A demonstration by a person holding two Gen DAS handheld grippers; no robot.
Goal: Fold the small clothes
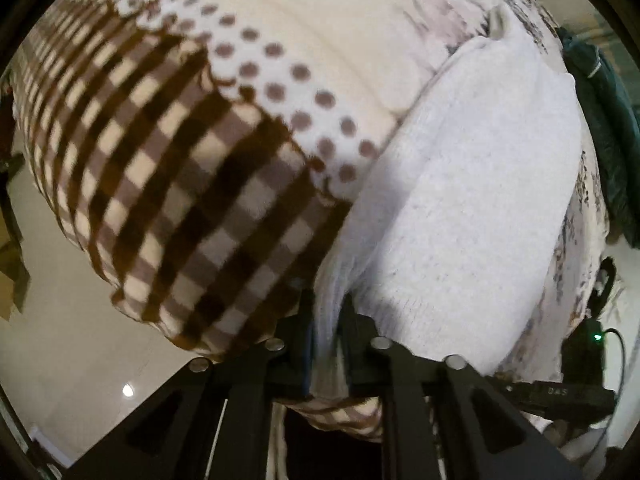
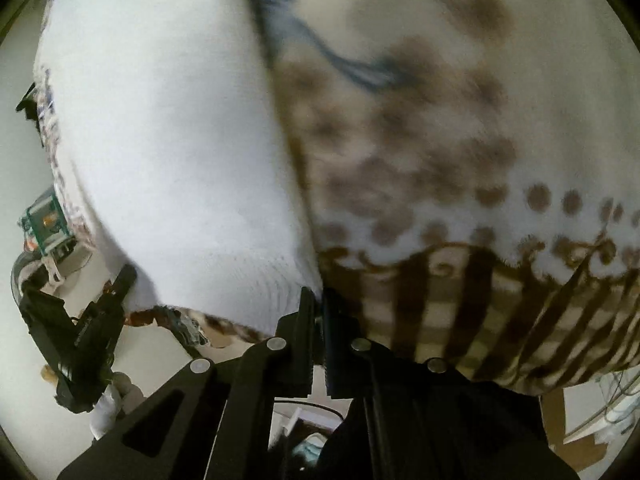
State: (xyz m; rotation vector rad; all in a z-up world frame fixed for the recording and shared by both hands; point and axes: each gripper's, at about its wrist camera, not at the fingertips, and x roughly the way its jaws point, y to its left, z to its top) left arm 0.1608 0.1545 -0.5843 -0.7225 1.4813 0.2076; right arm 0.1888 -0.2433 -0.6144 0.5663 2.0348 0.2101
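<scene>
A small white knit garment (image 1: 472,184) lies on a fleece blanket with brown checks and dots (image 1: 168,168). My left gripper (image 1: 326,312) is shut on the garment's near edge, with white fabric bunched between the jaws. In the right wrist view the same white garment (image 2: 172,152) fills the left half, over the blanket (image 2: 460,200). My right gripper (image 2: 318,300) is shut on the garment's lower corner, jaws almost touching. The left gripper (image 2: 116,292) also shows at the left of that view, holding the garment's other corner.
The blanket's edge hangs over a pale glossy floor (image 1: 80,352). A dark green cloth (image 1: 608,152) and a black device with a green light (image 1: 596,338) sit at the right. A green box (image 2: 46,220) and cardboard (image 2: 560,424) lie below the bed.
</scene>
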